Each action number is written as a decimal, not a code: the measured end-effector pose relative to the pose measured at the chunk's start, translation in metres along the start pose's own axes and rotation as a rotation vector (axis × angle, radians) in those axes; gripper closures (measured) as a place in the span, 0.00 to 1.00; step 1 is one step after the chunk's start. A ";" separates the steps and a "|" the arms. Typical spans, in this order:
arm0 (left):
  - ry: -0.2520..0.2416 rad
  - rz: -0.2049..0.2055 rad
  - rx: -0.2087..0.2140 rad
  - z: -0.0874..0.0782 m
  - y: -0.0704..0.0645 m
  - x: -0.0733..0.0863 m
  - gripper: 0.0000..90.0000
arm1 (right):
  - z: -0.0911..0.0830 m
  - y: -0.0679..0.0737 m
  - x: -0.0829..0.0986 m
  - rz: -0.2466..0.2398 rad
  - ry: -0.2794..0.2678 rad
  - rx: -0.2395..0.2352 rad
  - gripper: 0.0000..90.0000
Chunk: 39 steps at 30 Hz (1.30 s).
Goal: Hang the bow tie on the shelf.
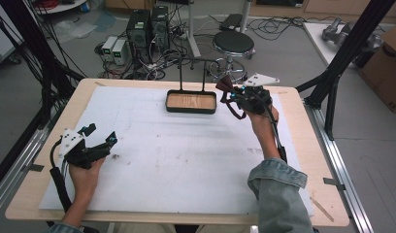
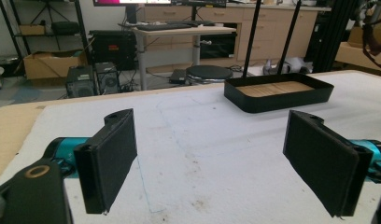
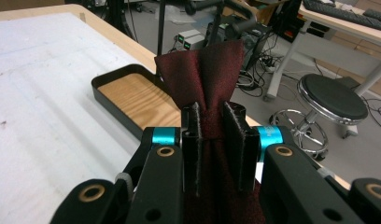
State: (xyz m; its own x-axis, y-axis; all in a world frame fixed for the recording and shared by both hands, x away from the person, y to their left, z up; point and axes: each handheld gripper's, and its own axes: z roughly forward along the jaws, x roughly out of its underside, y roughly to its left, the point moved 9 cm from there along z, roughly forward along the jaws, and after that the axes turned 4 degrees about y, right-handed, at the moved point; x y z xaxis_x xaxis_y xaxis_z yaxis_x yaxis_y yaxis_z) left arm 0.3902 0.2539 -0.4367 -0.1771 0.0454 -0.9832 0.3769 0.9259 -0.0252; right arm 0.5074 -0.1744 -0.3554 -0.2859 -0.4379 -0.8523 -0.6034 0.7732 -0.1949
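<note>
The right gripper (image 1: 233, 92) has its jaws pressed narrow on a dark red necktie (image 3: 202, 74), held up in the upper middle of the high view, just right of the black tray with a rack (image 1: 191, 109). Picking up looks done; hanging it seems left. The left gripper (image 1: 100, 139), jaws wide and empty, waits at lower left.

The left tool (image 1: 100, 138) is hovering near the desk's (image 1: 186, 160) left edge, its jaws standing wide apart, gripped by the left hand (image 1: 84, 170). The right tool (image 1: 230, 92) is being held toward the far right corner, jaws clamping tightly, the denim-sleeved forearm (image 1: 278, 189) reaching forward.
</note>
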 end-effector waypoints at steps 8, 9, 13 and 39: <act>-0.001 -0.005 0.001 -0.001 0.000 0.000 0.20 | 0.018 0.008 -0.026 -0.011 -0.040 -0.026 0.86; 0.000 -0.004 0.001 -0.001 0.000 0.000 0.20 | 0.021 0.007 -0.029 -0.014 -0.043 -0.020 0.86; 0.000 -0.004 0.004 -0.001 0.000 0.000 0.20 | 0.030 0.005 -0.039 0.004 -0.067 -0.012 0.86; 0.013 0.004 0.021 0.002 -0.003 0.002 0.20 | 0.046 -0.013 -0.057 0.109 -0.182 -0.025 0.86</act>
State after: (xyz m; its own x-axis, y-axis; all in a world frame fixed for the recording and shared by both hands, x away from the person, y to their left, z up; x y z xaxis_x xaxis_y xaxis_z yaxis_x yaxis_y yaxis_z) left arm 0.3902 0.2504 -0.4391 -0.1870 0.0539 -0.9809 0.3970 0.9175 -0.0253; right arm 0.5657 -0.1386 -0.3264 -0.2128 -0.2601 -0.9419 -0.5952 0.7990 -0.0862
